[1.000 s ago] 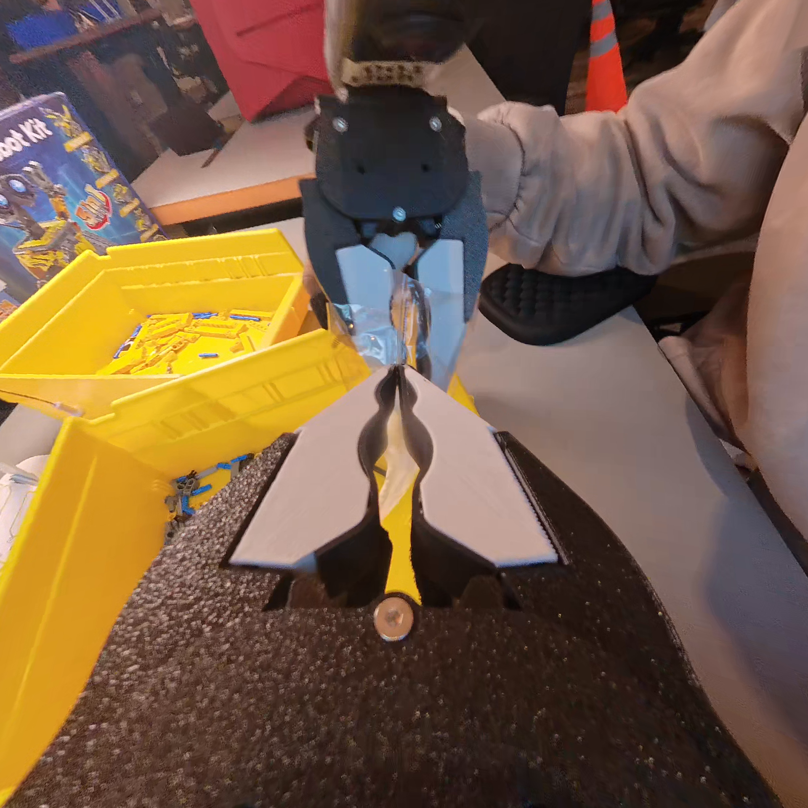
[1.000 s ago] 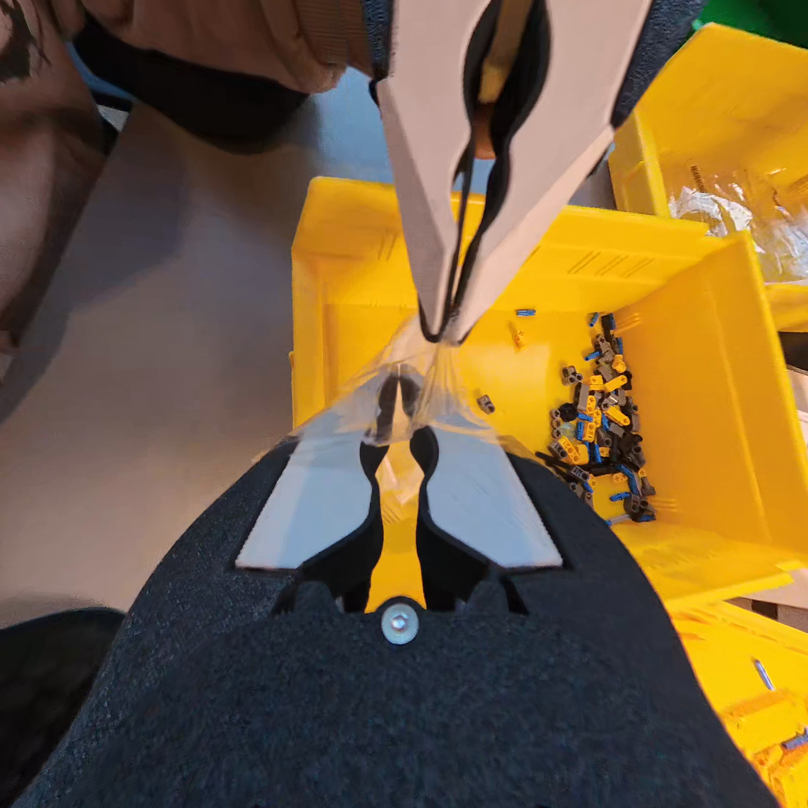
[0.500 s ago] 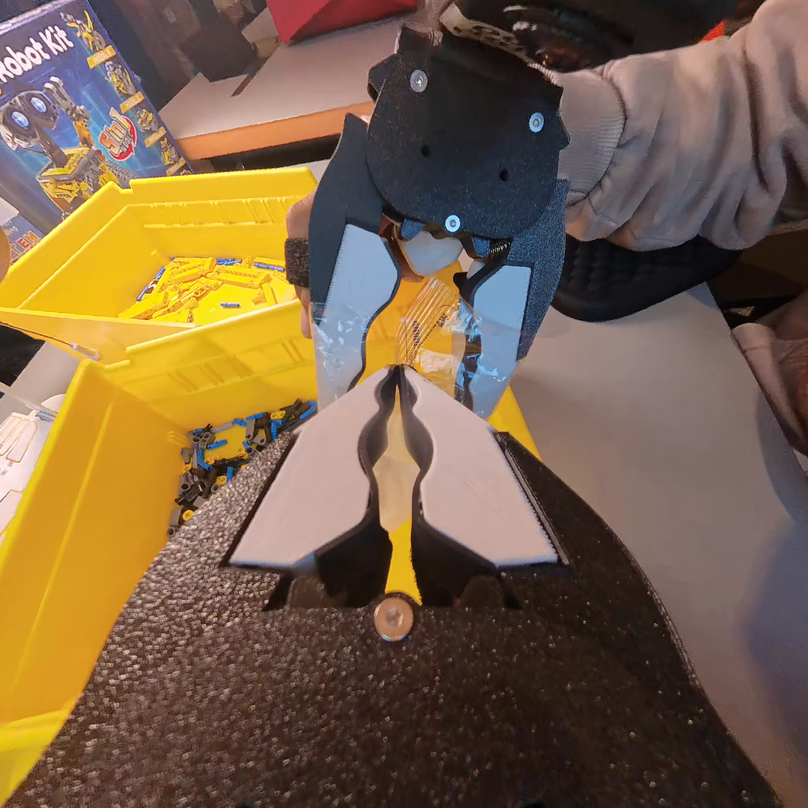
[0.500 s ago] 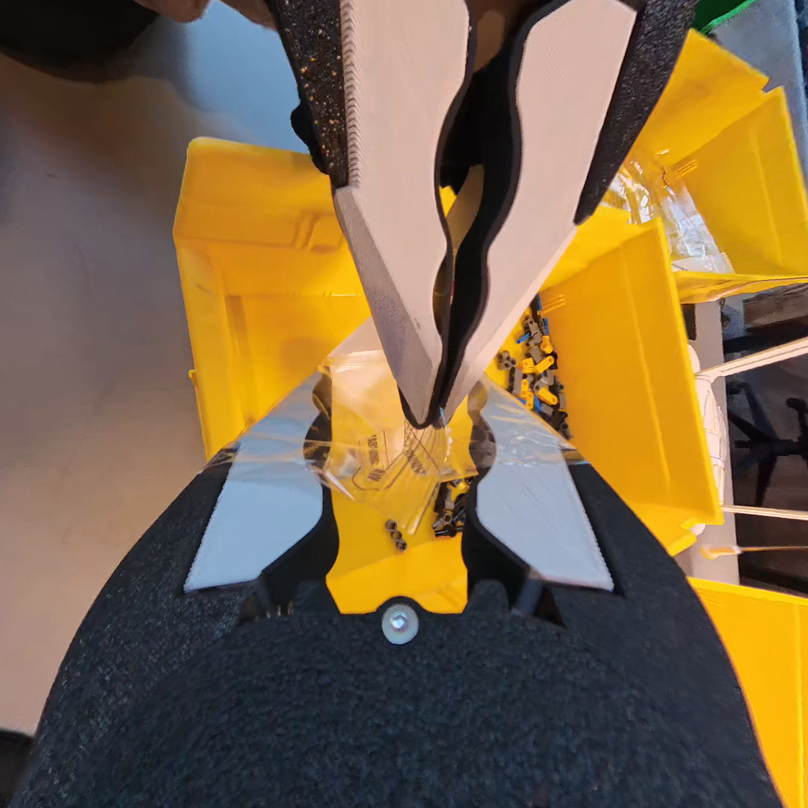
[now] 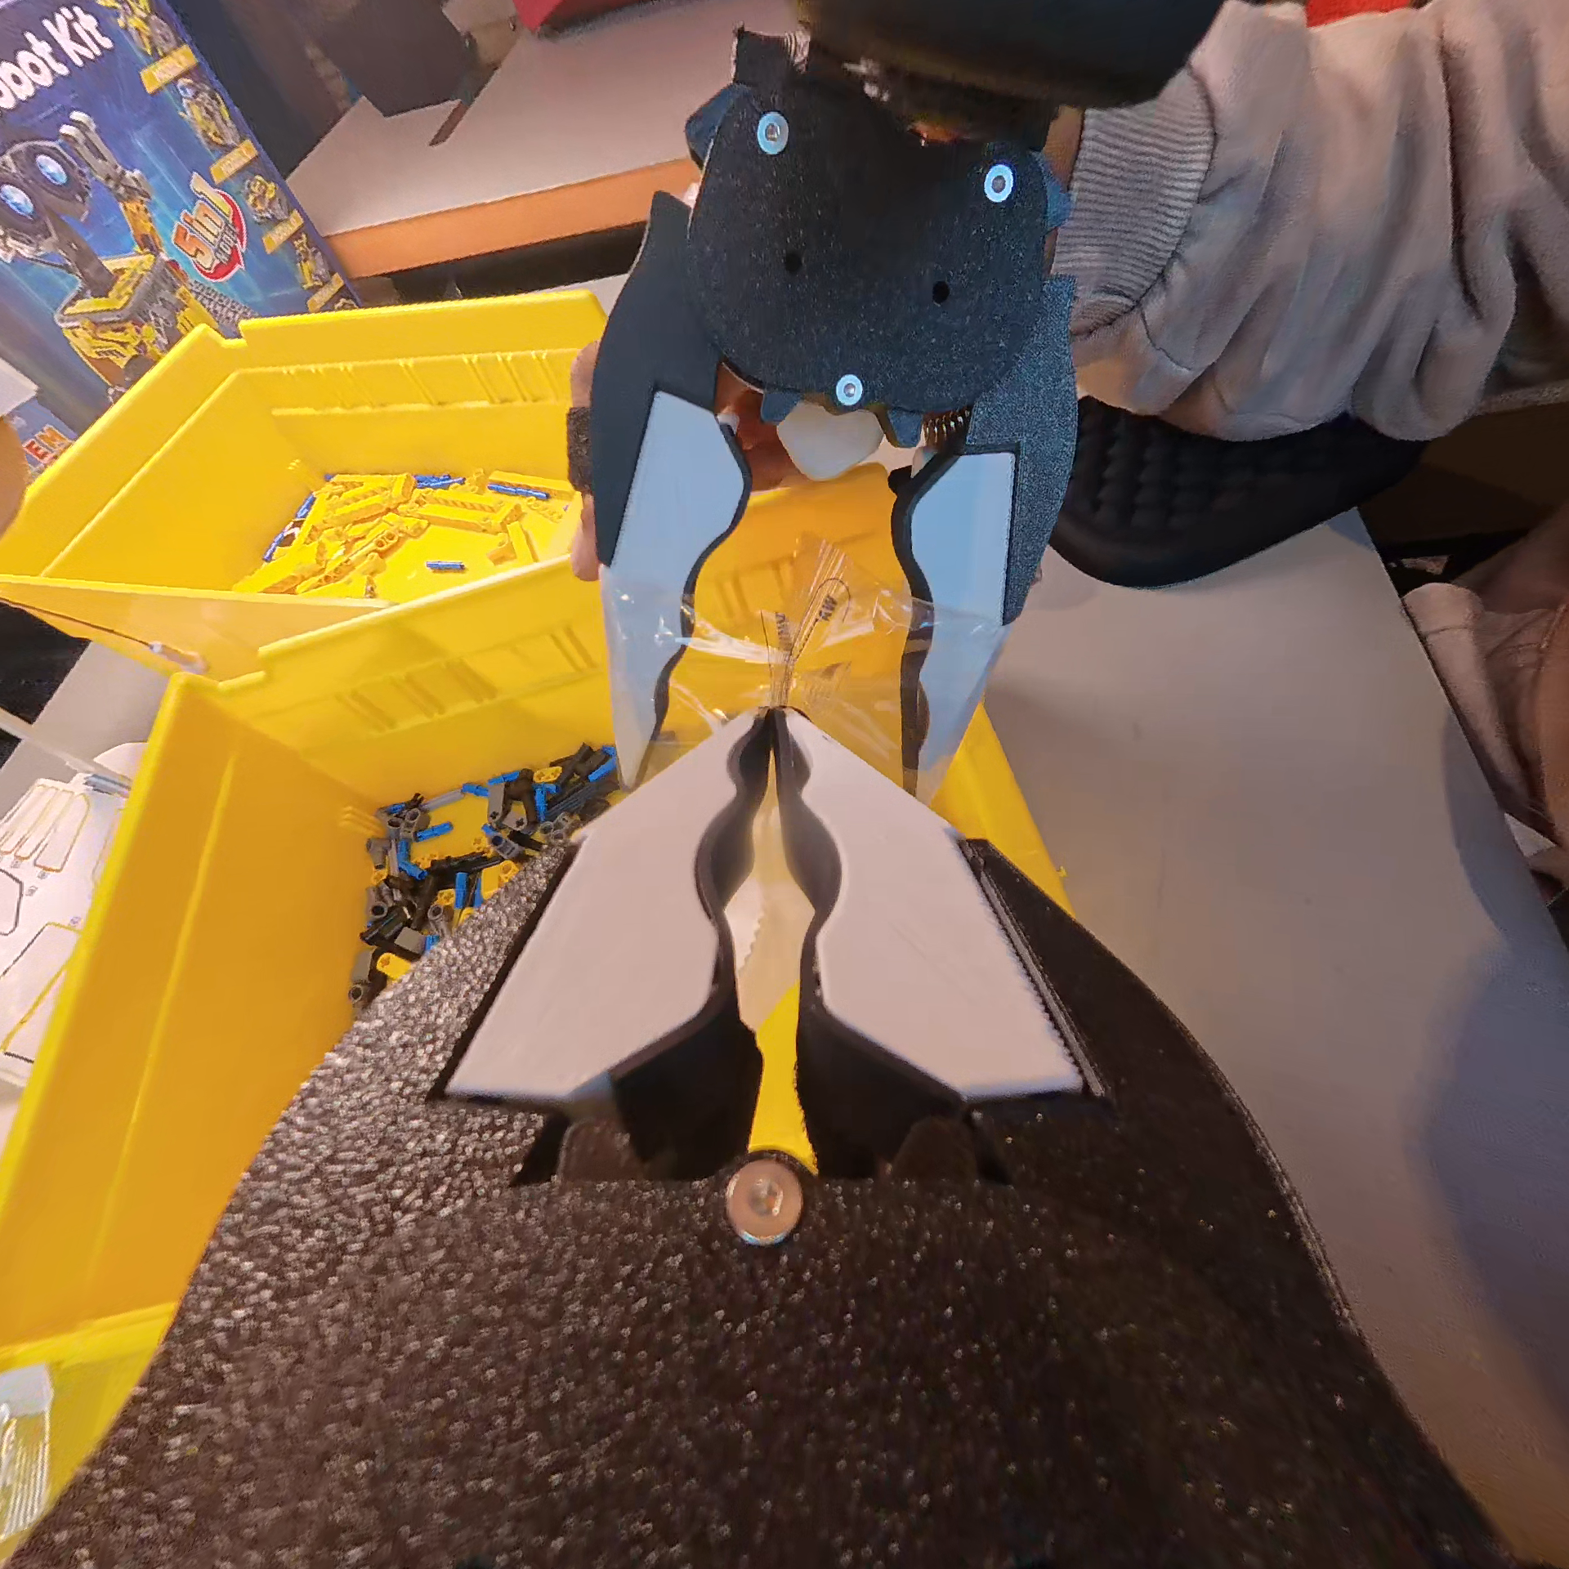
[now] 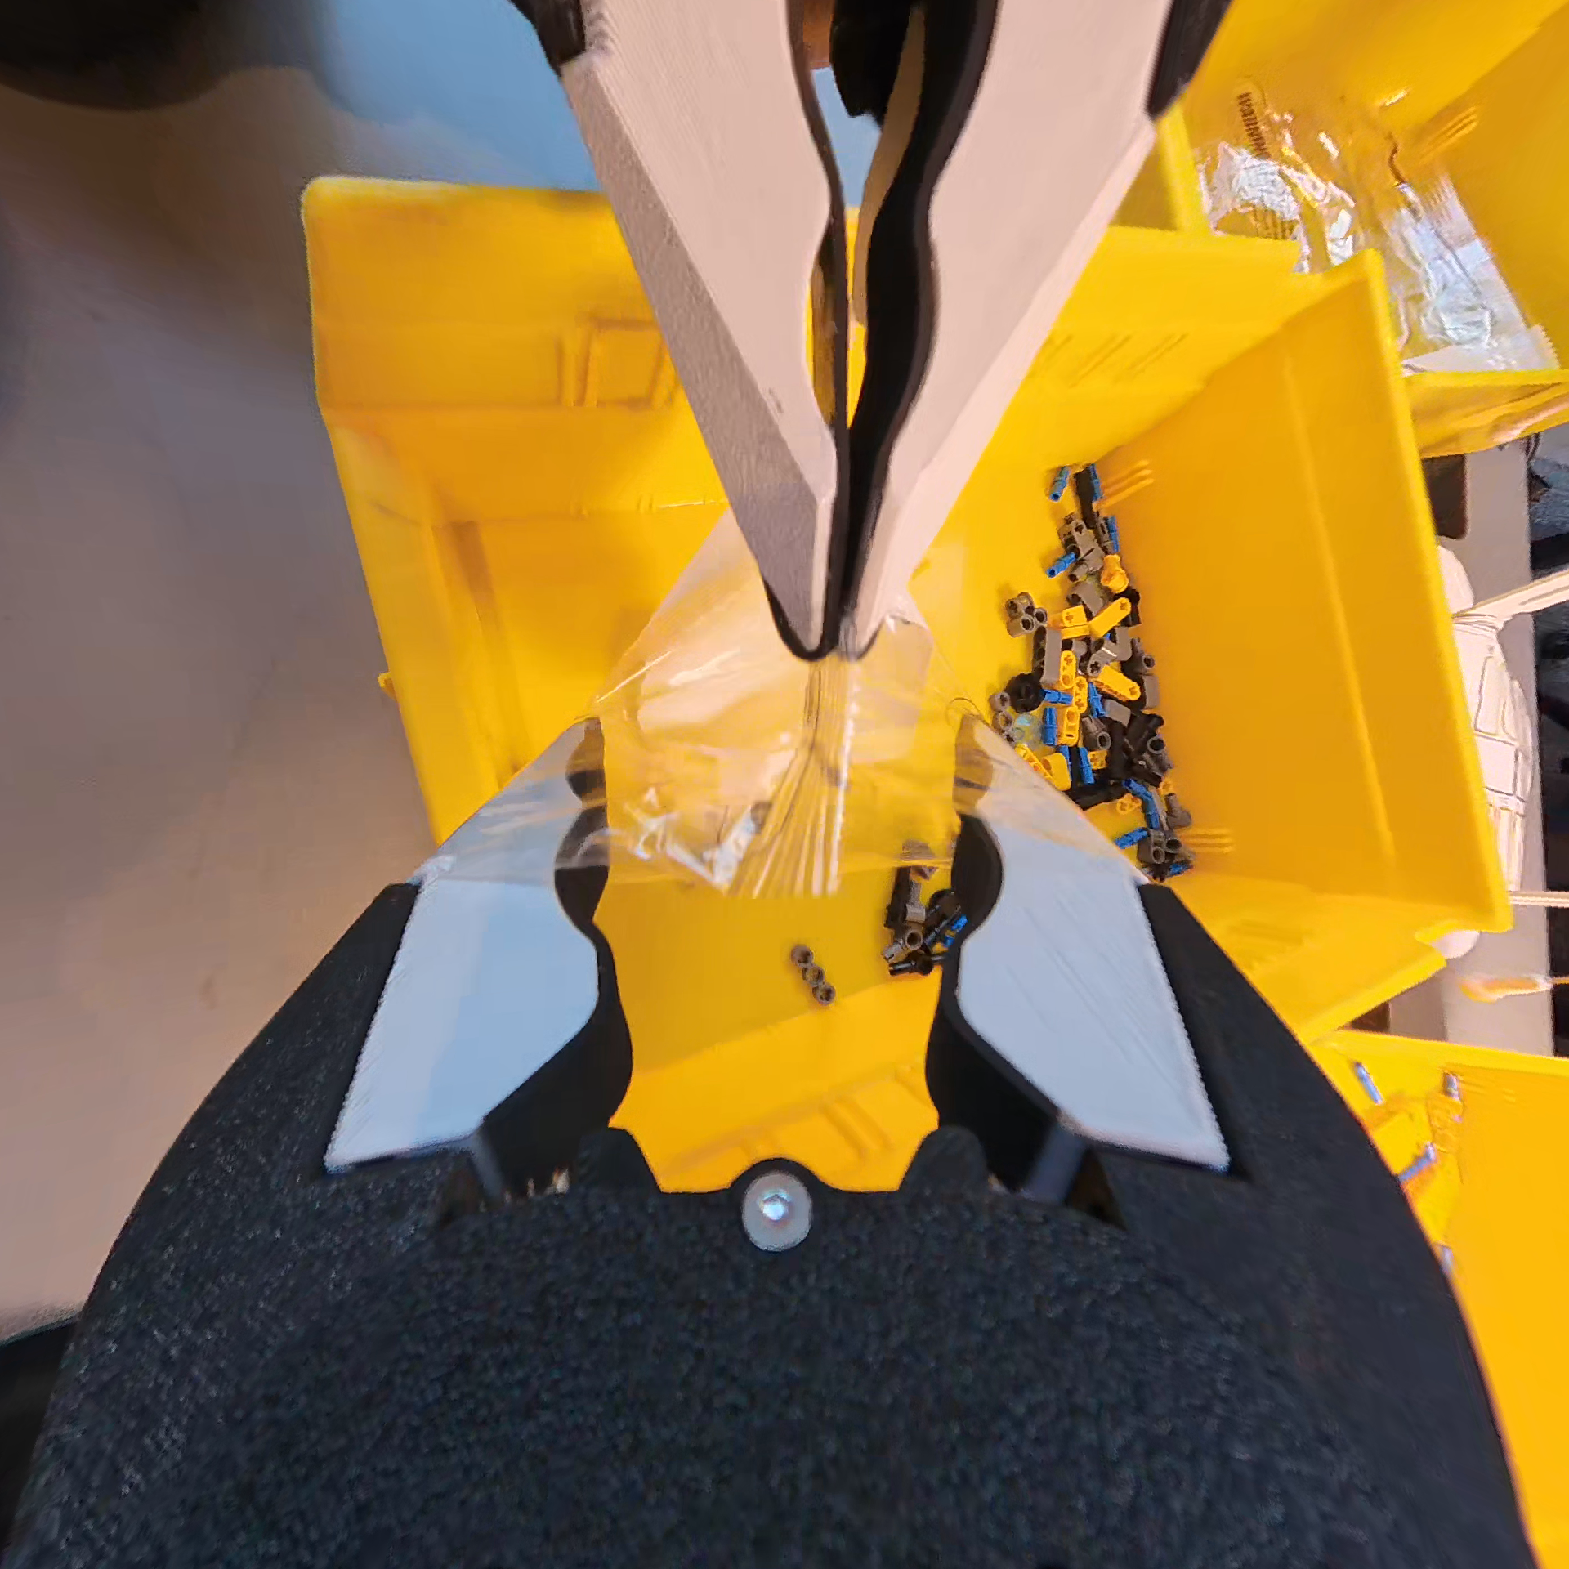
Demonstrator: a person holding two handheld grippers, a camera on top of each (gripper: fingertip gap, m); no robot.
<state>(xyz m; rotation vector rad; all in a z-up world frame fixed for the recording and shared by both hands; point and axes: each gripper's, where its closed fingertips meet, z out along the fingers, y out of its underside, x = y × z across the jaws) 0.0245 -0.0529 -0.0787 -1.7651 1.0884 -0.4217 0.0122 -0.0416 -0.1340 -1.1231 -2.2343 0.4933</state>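
Pinching a clear plastic bag (image 5: 798, 645) at its gathered middle, the left gripper (image 5: 771, 717) keeps its jaws closed on the film above a yellow bin (image 5: 170, 976) on a grey desk (image 5: 1231, 849). Facing it, the right gripper (image 6: 777, 756) has its jaws spread wide, the bag stretched across both tips. Small black, blue and yellow parts (image 6: 1095, 688) lie heaped in the bin below; a second yellow bin (image 5: 280, 441) behind holds yellow pieces.
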